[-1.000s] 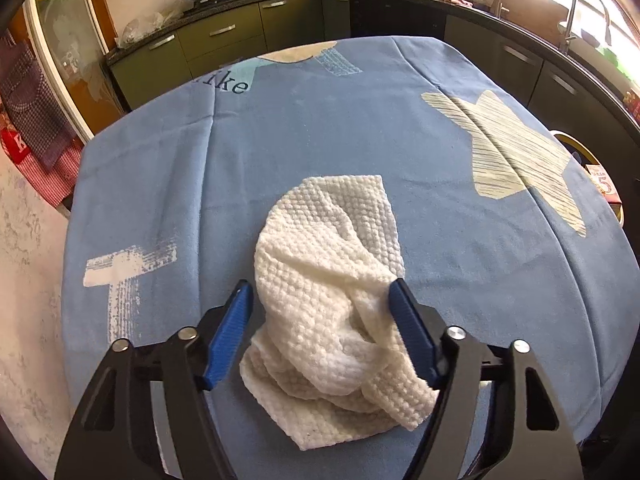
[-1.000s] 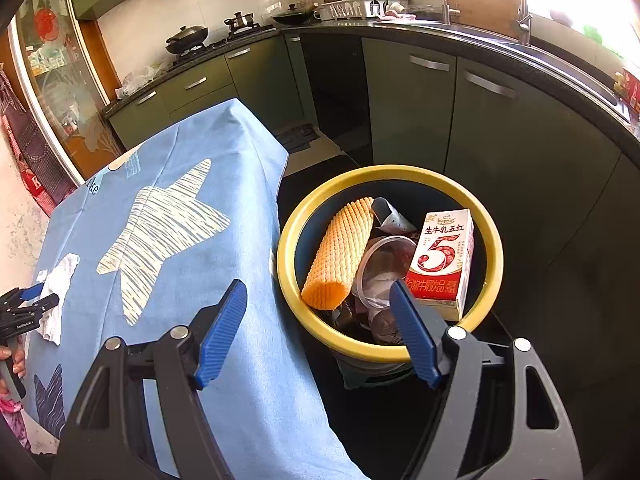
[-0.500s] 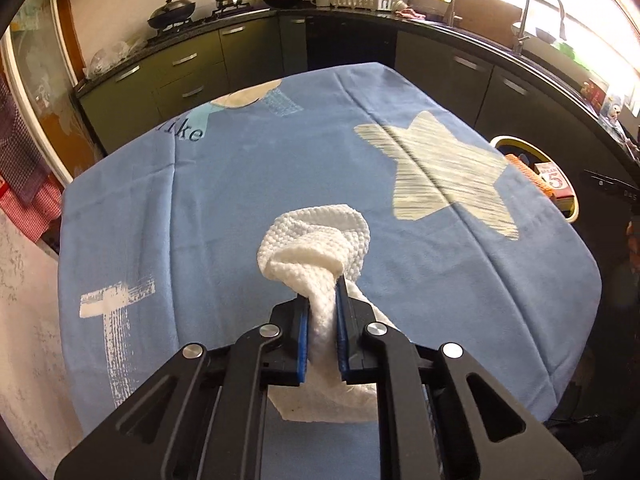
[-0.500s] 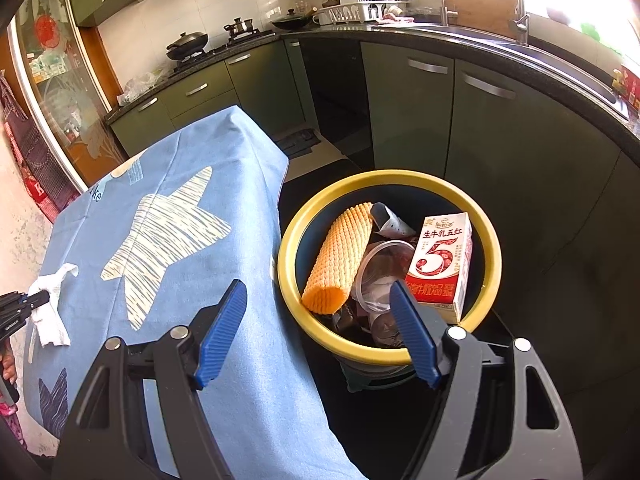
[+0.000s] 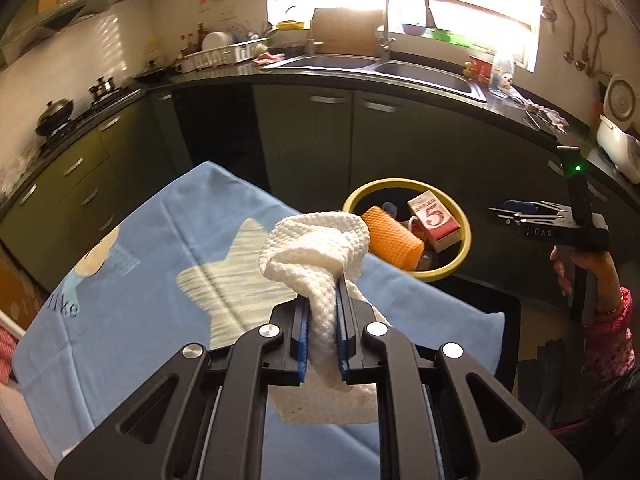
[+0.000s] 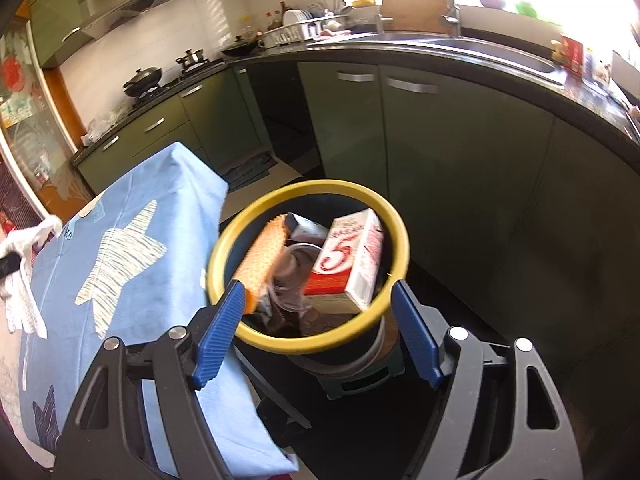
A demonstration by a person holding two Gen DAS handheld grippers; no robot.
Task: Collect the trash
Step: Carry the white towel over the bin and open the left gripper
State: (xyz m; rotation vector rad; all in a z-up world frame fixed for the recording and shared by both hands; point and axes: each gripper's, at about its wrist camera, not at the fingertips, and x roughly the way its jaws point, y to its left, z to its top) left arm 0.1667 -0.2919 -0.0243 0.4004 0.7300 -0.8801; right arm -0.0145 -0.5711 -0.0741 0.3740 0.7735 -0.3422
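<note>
My left gripper [image 5: 323, 320] is shut on a crumpled white paper towel [image 5: 316, 248], which it holds up above the blue tablecloth [image 5: 152, 280]. The same white paper towel [image 6: 24, 276] hangs at the far left of the right wrist view. Past the table's right edge stands the yellow-rimmed trash bin [image 5: 464, 248], with an orange ribbed piece [image 5: 394, 238] and a red and white carton [image 5: 434, 218] inside. My right gripper [image 6: 318, 328] hangs open over the trash bin [image 6: 304, 190] with nothing between its blue pads. The right gripper [image 5: 520, 212] also shows in the left wrist view, held by a hand [image 5: 588, 268].
Dark green kitchen cabinets [image 5: 360, 140] and a black counter with a steel sink [image 5: 400, 68] run behind the bin. A stove with pots [image 6: 160, 76] stands at the back left. A pink sleeve [image 5: 608, 344] is at the right edge.
My left gripper closed on the paper towel, lifted it off the tablecloth and swung right toward the bin. My right gripper shifted closer over the bin, still open.
</note>
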